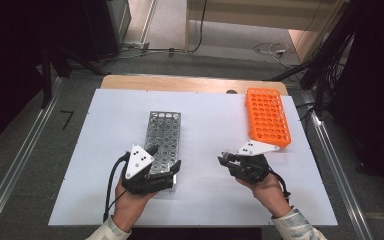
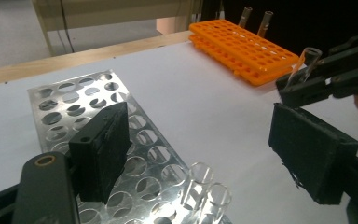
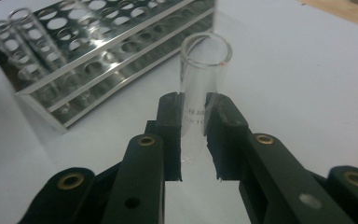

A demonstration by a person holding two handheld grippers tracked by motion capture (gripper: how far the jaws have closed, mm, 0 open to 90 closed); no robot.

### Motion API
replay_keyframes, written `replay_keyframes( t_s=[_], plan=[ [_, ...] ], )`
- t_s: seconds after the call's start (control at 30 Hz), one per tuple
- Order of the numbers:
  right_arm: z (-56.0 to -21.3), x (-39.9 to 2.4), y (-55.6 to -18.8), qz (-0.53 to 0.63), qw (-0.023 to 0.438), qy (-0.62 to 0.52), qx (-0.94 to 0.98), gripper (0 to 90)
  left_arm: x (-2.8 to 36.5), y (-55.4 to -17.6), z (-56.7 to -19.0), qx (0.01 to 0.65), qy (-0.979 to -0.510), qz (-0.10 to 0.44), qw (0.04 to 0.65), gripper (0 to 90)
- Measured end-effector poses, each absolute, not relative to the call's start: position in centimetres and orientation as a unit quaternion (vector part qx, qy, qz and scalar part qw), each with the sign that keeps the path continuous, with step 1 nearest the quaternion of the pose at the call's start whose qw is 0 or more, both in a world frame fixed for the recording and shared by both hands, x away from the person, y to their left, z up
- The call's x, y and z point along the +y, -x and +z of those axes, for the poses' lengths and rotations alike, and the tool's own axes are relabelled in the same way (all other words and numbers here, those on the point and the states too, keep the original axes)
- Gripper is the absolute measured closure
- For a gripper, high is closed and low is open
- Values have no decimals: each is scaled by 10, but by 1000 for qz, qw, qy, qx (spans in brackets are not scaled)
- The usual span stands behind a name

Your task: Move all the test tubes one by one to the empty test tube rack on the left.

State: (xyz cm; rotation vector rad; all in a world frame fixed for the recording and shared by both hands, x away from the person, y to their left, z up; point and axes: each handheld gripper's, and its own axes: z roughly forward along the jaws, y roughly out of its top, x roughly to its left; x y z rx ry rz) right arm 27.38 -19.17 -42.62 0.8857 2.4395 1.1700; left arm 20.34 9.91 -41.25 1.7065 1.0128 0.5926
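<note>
Black jaws of the right gripper (image 3: 193,135) are seen nearest, pinched on a glass tube (image 3: 204,70). The tube is held near its lower part, open mouth up, so that it can be stood in a rack without being turned. In the high view this gripper (image 1: 225,159) is carried over bare table, between the two racks, pointing toward the steel one.

Left gripper (image 2: 205,154): jaws spread wide, nothing pressed between them. One jaw is set on the near end of the steel rack (image 2: 88,107), the other hangs out beyond its edge over the white sheet. The rack is judged to be steadied this way, so it will not slide when a tube is pushed in. In the high view the left gripper (image 1: 167,167) is seen at that same near end.

Two tubes (image 2: 205,186) already stand in the near corner holes of the steel rack; the remaining holes look empty. Filling from that corner is judged to be the pattern, so the next free hole beside them is the likely target.

Farther off, the orange rack (image 1: 267,117) lies at the far right of the sheet, well apart from the steel one. Two more tubes (image 2: 256,18) stand at its far edge, probably the supply being drawn from.

White sheet (image 1: 205,125) covers the table; wood edge (image 1: 190,82) shows beyond it.
</note>
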Motion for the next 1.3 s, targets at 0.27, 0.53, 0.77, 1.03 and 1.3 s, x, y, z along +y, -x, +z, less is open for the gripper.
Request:
replay_keyframes(
  t_s=[0.27, 0.53, 0.77, 1.03, 1.3],
  plan=[
    [-439, -163, -262, 391, 134, -264, 871, 734, 84, -201, -414, 395, -729, 228, 510, 229],
    [-443, -147, -255, 392, 124, -247, 878, 733, 67, -200, -417, 369, -748, 220, 506, 310],
    [-443, -137, -249, 392, 119, -227, 883, 733, 53, -203, -420, 353, -762, 198, 506, 461],
    [-442, -134, -246, 397, 114, -220, 884, 733, 45, -206, -424, 346, -770, 190, 502, 604],
    [-439, -133, -244, 404, 108, -219, 881, 733, 44, -207, -426, 343, -774, 192, 496, 733]
  ],
)
